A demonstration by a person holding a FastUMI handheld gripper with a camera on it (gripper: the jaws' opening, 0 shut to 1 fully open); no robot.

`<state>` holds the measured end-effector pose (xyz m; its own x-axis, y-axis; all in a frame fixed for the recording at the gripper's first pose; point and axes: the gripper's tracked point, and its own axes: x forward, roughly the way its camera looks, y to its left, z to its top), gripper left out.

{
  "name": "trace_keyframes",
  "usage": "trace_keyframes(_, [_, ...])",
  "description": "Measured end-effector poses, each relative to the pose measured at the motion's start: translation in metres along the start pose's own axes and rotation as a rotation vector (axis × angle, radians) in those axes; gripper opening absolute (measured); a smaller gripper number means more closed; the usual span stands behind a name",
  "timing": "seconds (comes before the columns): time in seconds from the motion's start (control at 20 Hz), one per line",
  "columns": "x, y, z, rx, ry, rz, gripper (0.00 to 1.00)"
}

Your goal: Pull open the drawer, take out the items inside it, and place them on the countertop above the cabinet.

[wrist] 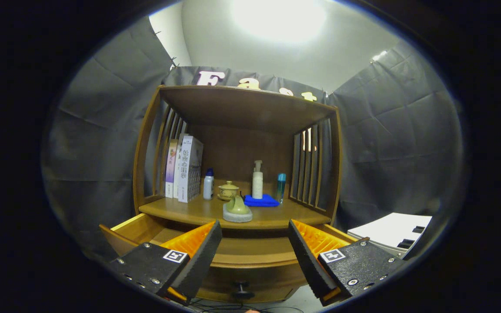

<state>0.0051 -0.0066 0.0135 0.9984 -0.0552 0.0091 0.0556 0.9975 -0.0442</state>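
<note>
The wooden cabinet's drawer stands pulled open below the countertop, its dark knob low between my fingers. The stretch of drawer floor that shows is bare; my fingers hide its corners. On the countertop's front edge sits a green object on a grey round base. Behind it stand a lidded yellow-green cup, a white bottle with a blue cap, a white pump bottle, a folded blue cloth and a teal bottle. My gripper is open above the drawer, holding nothing.
Upright books lean at the countertop's left end. Slatted side panels and a wooden top board enclose the countertop. A white box-like thing lies to the right of the cabinet. Cables run on the floor under the drawer.
</note>
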Motion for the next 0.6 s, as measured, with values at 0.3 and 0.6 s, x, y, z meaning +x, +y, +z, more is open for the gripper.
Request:
trace_keyframes(0.3, [-0.020,0.000,-0.046,0.018,0.019,0.013,0.95])
trace_keyframes(0.6, [-0.025,0.015,-0.087,0.001,0.086,0.041,0.95])
